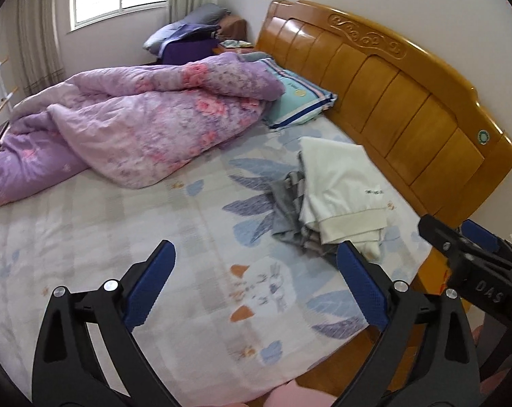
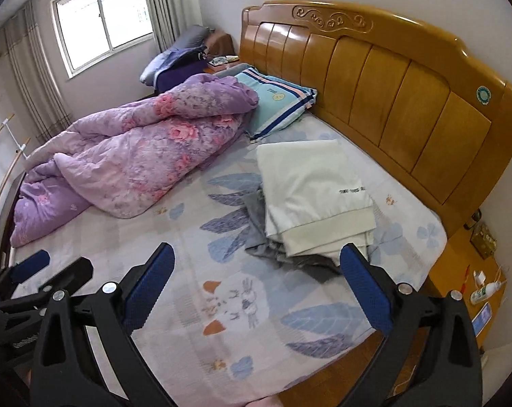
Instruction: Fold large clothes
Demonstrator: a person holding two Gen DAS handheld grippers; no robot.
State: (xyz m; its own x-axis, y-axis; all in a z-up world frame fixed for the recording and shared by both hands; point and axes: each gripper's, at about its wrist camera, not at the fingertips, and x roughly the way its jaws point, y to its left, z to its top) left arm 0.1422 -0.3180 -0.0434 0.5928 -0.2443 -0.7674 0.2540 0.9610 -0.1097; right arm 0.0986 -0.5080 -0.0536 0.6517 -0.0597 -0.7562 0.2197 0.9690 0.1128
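the folded white garment (image 2: 310, 196) lies on the bed's leaf-print sheet (image 2: 174, 271) near the wooden headboard (image 2: 391, 95), stacked on a crumpled grey garment (image 2: 256, 217) that shows at its left edge; beyond it a striped teal pillow (image 2: 276, 101) rests against the headboard, partly under a bunched purple floral quilt (image 2: 137, 156); the left gripper (image 1: 256, 285) and right gripper (image 2: 256, 285) both hang above the sheet, jaws spread wide, released, nothing between them; a bedside cabinet (image 2: 459, 271) stands to the right.
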